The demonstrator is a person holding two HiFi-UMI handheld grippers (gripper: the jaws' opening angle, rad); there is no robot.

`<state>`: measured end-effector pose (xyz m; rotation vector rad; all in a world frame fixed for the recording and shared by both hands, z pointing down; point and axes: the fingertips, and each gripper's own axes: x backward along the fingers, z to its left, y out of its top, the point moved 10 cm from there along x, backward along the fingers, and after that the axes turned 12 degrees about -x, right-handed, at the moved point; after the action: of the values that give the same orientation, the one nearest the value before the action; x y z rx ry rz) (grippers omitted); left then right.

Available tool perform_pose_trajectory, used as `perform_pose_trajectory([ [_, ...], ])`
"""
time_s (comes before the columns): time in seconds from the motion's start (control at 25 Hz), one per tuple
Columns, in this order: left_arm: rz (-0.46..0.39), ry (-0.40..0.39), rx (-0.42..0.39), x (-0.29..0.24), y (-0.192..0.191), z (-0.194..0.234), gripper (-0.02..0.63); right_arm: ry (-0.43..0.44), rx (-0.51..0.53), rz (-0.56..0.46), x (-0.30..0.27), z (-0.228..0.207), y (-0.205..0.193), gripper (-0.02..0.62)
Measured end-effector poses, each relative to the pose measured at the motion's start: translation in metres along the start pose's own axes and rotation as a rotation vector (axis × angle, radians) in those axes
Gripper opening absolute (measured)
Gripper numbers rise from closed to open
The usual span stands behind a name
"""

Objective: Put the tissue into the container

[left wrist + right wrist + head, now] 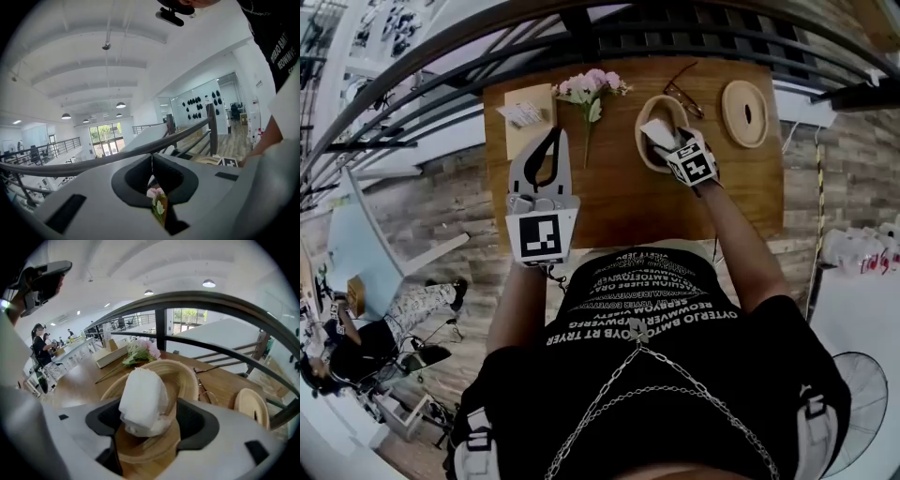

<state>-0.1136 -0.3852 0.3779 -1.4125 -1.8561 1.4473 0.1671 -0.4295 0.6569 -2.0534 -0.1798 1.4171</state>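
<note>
Tissue (143, 399): likely light, soft, crushable; pinch mid-bulk. Right tool (150, 416) jaws apart around it (over wooden container (187, 376)). Left tool (151, 158) closed.

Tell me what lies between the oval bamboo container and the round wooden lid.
A pair of thin-framed glasses lies between the oval bamboo container and the round wooden lid, seen in the head view.
</note>
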Motion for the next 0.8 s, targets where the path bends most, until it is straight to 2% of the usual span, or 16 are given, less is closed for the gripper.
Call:
perform_pose_trajectory([
  [0.08, -0.014, 0.004, -0.003, 0.006, 0.002, 0.002, 0.029, -0.046, -0.027, -0.078, 0.02, -0.004, 0.002, 0.33],
  [0.2, -0.034, 0.009, 0.005, 0.016, 0.007, 0.006, 0.029, -0.07, -0.098, -0.247, 0.065, -0.007, 0.011, 0.327],
  [0.4, -0.082, 0.005, 0.047, 0.032, 0.015, 0.011, 0.029, -0.113, -0.103, -0.518, 0.146, 0.004, 0.03, 0.172],
  [0.64, -0.131, 0.011, 0.069, 0.05, 0.024, 0.016, 0.029, -0.174, -0.018, -0.679, 0.222, 0.034, 0.048, 0.042],
  [0.8, -0.168, 0.013, 0.072, 0.062, 0.031, 0.02, 0.029, -0.202, 0.008, -0.743, 0.266, 0.052, 0.057, 0.015],
])
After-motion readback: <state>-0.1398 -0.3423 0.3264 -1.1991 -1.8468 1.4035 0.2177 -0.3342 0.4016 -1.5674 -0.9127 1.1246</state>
